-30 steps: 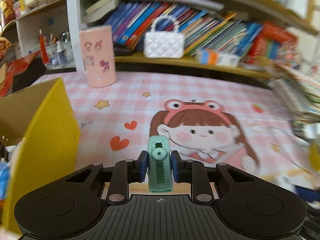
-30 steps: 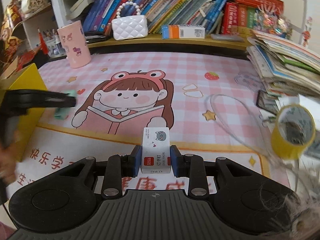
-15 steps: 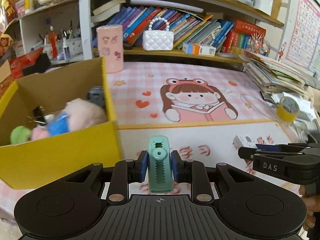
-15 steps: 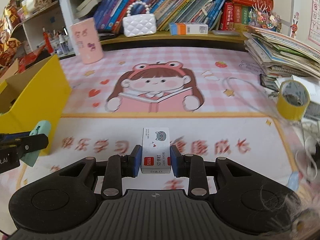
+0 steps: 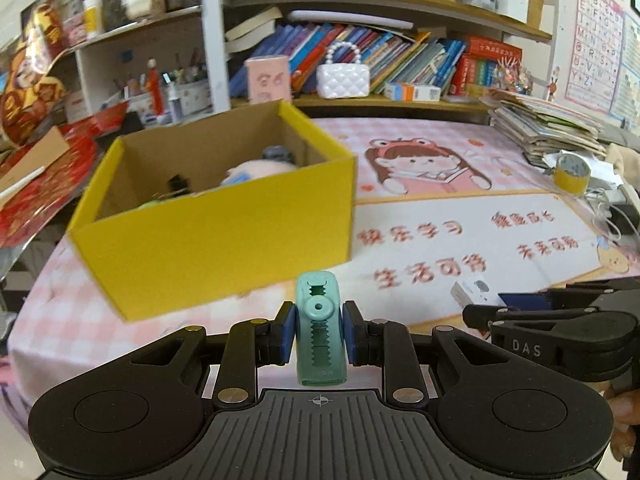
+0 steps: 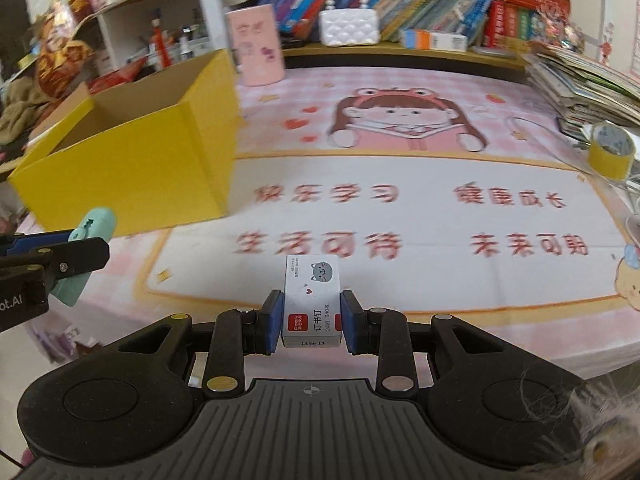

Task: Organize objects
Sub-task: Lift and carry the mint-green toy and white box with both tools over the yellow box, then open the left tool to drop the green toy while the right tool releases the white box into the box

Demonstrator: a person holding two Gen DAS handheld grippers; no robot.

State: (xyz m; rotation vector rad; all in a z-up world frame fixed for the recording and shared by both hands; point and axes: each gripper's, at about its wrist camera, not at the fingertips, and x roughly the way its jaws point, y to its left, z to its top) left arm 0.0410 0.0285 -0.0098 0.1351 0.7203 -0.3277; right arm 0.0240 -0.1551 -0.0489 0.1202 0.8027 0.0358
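- Left wrist view: our left gripper [image 5: 319, 334] has its blue pads [image 5: 289, 333] clamped on a small teal stapler [image 5: 319, 332], held upright between them, off the table.
- The table carries a pink checked mat [image 5: 460, 216] with a cartoon girl in a frog hat and red characters on a white panel.
- A yellow cardboard box [image 5: 216, 236] sits on the mat's left part, open on top; inside we see a pale pink plush [image 5: 260, 170] and some small dark bits, too blurred to name.
- Our right gripper [image 5: 486, 306] comes in at the right edge, a white box of staples [image 5: 472, 290] poking out at its tips.
- Behind: a shelf of leaning books [image 5: 400, 60], a white quilted handbag [image 5: 343, 82], a pink cup [image 5: 267, 80], an alphabet poster [image 5: 600, 36] on the right wall.
- A stack of papers [image 5: 544, 128] and a yellow tape roll [image 5: 572, 171] sit at the table's right side; red packaging [image 5: 44, 184] clutters the left.
- Right wrist view: the right gripper [image 6: 311, 324] is closed tight on the box of staples [image 6: 312, 300], a cat face on its top, held above the mat's [image 6: 440, 152] near edge.
- The yellow box [image 6: 132, 168] is to the left on the mat; the left gripper [image 6: 60, 258] enters at the left edge with the teal stapler [image 6: 90, 240] in front of that box.
- The handbag [image 6: 349, 26], pink cup [image 6: 256, 46], books [image 6: 432, 4] and tape roll [image 6: 612, 151] show here too.
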